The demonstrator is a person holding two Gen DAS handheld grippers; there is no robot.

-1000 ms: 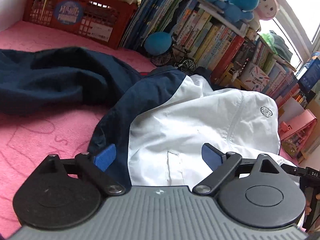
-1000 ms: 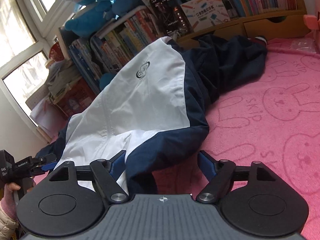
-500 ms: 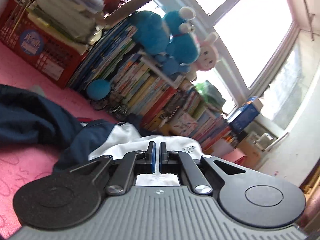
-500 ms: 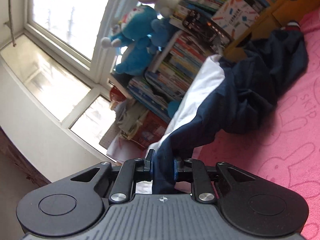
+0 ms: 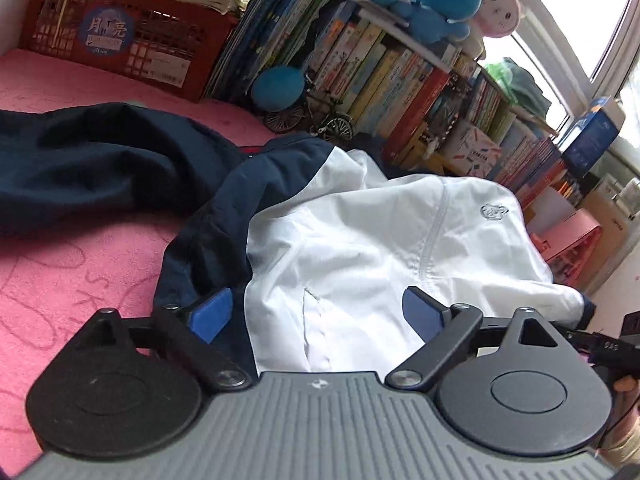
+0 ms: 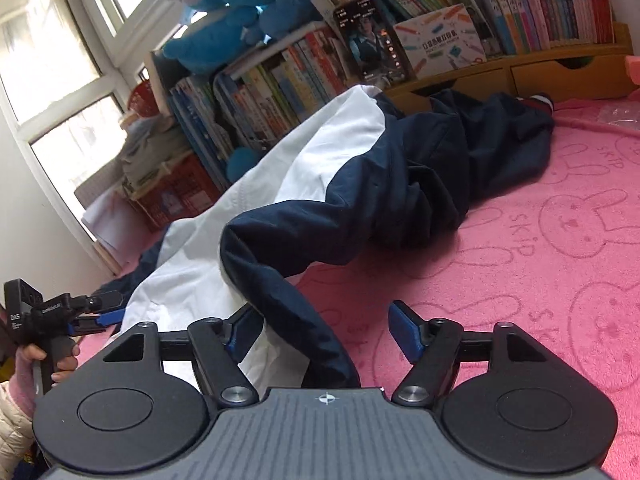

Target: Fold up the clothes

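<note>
A white and navy jacket [image 5: 360,240] lies crumpled on the pink blanket [image 5: 80,264], its small chest logo [image 5: 494,211] facing up. My left gripper [image 5: 316,314] sits at the jacket's near hem, jaws opening wide. White cloth lies between the blue pads [image 5: 418,310], and neither presses it. In the right wrist view the jacket [image 6: 304,168] runs back to the shelves. My right gripper [image 6: 324,330] is opening too, and a raised fold of navy cloth [image 6: 288,296] passes loosely between its fingers. The left gripper [image 6: 100,316] shows there at the far left, held by a hand.
Bookshelves [image 5: 400,92] packed with books line the far side, with blue plush toys [image 6: 224,28] on top. A red crate [image 5: 132,40] of papers stands at the back left, a pink box [image 5: 572,248] at the right. The rabbit-print blanket [image 6: 560,280] spreads to the right.
Half a second ago both grippers were shut on the jacket's hem and tipped upward. Both have since opened and dropped back down. The navy side now sits bunched in a raised fold.
</note>
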